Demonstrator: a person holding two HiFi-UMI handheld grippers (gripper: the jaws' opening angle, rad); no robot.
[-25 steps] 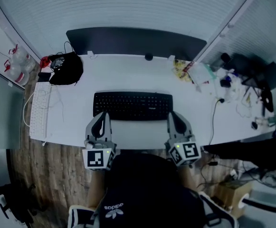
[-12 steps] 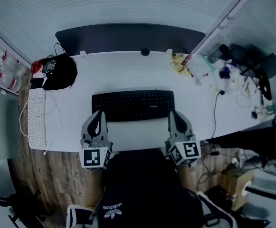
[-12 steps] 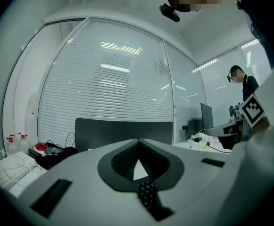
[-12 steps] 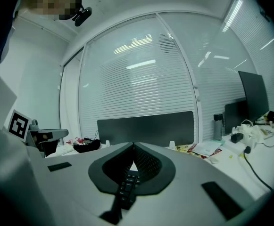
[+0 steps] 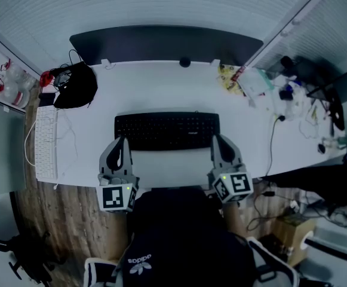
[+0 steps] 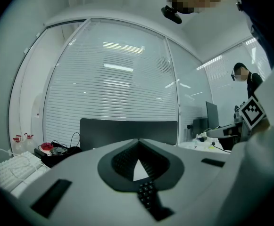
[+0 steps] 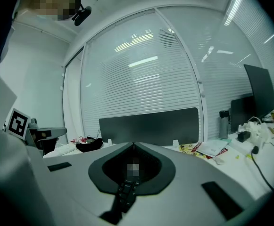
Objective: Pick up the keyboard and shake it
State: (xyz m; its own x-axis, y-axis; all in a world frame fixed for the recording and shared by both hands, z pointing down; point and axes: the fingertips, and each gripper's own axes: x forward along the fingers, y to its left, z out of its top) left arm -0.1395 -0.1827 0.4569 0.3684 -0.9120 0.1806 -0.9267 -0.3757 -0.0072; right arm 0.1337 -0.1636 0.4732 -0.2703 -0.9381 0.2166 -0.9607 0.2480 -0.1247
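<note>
both grippers clenched shut by the black keyboard (image 5: 167,130)
my left gripper (image 5: 121,141) is at its near-left corner and my right gripper (image 5: 216,138) at its near-right corner, both with nothing between the jaws; the keyboard lies flat on the white desk (image 5: 161,85).
</note>
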